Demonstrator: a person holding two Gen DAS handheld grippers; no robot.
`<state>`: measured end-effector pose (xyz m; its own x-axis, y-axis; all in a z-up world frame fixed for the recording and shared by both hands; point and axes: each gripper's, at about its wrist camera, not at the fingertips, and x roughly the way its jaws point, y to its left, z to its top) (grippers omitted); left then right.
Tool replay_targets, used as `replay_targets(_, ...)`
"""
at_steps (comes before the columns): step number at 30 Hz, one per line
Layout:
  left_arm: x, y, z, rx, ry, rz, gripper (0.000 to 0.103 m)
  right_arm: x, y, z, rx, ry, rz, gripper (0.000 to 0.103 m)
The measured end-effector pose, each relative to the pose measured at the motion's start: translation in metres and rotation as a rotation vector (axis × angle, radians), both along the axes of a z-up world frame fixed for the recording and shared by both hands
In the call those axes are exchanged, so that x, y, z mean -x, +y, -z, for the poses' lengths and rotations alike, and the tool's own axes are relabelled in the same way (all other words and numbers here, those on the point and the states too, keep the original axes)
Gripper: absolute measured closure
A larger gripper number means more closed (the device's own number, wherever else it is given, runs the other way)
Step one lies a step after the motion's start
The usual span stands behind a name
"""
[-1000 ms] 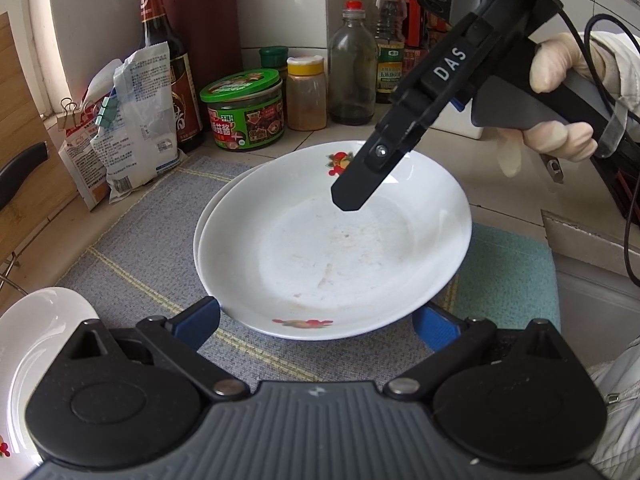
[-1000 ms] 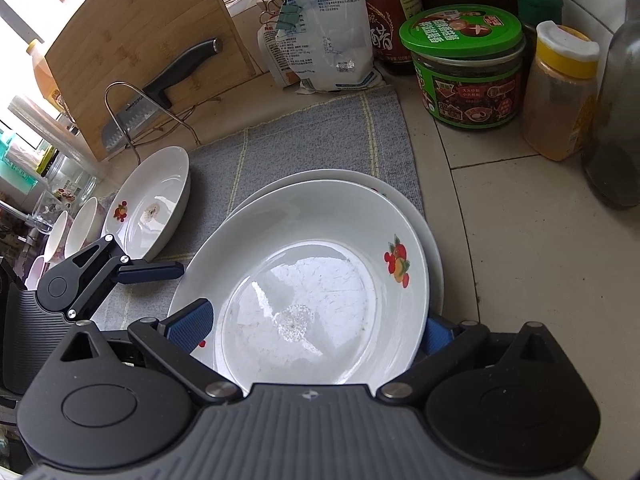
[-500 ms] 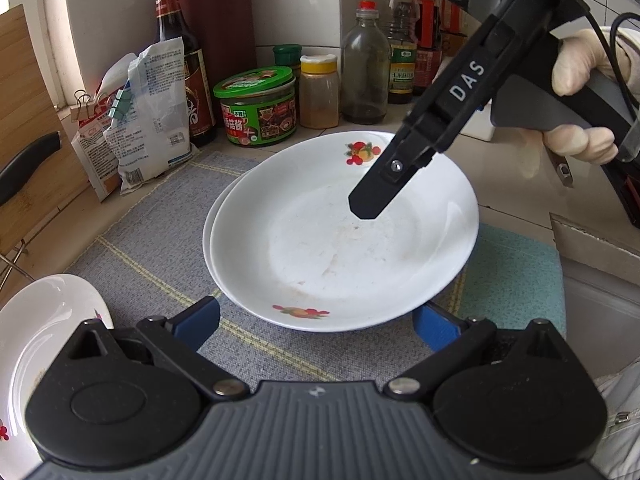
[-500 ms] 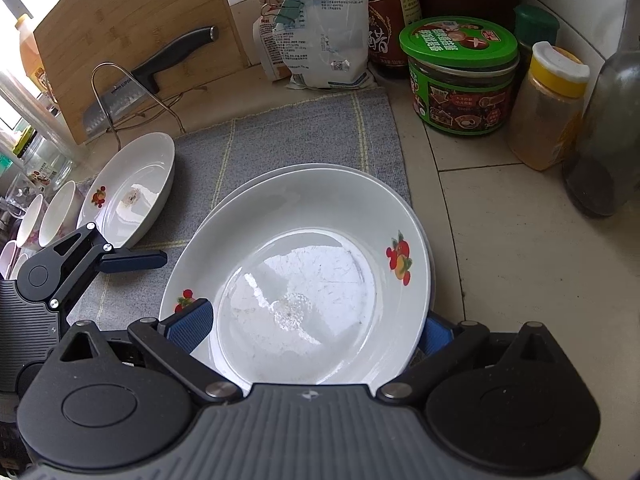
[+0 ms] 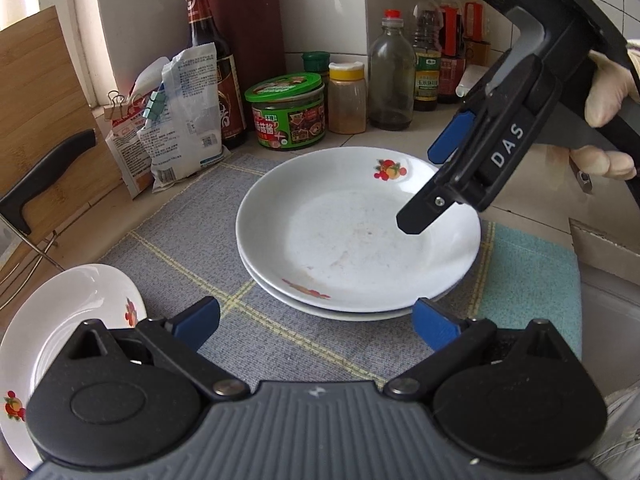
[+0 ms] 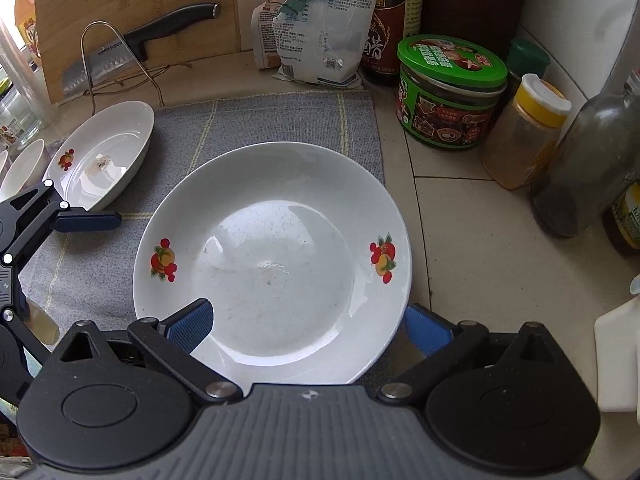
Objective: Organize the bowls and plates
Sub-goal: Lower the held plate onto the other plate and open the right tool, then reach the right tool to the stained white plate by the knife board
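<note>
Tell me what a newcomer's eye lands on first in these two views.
First, the white fruit-print plate stacked on another plate mid-mat, with the right gripper open over its near rim. Next, the green-lidded jar behind the stack by the wall, and a lone plate at the mat's left edge beside the left gripper.

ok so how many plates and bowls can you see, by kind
stacked plates: 2, one on top of the other on the grey mat
separate plate: 1, on the mat's left edge
small bowls: at least 1, partly cut off at the frame edge
total: 4 visible for sure
</note>
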<state>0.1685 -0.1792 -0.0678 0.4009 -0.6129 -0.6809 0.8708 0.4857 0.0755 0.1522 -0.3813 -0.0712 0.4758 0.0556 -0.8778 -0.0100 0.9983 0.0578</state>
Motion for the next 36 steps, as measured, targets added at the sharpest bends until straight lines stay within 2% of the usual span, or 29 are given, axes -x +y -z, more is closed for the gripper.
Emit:
replay_targets(3,-0.002,0.008,-0.008,0.034,0.008,-0.028,0.001,0.005,0.006,-0.003,0.044,-0.027,-0.007,0.000)
replay_targets(12,0.009,0.039,-0.022,0.066,0.004,-0.139,0.001,0.010,0.018,-0.018,-0.007,-0.111,-0.028,0.000)
replay_targets(17,0.015,0.060,-0.025,0.050,0.014,-0.275,0.001,0.010,0.037,-0.022,-0.030,-0.153,-0.093,0.000)
replay_targets(28,0.028,0.105,-0.031,0.046,0.040,-0.648,0.001,-0.006,0.090,-0.021,-0.085,-0.243,-0.334,0.000)
replay_targets(36,0.038,0.119,-0.028,-0.015,0.038,-0.731,0.001,-0.024,0.119,-0.015,-0.134,-0.246,-0.418,0.000)
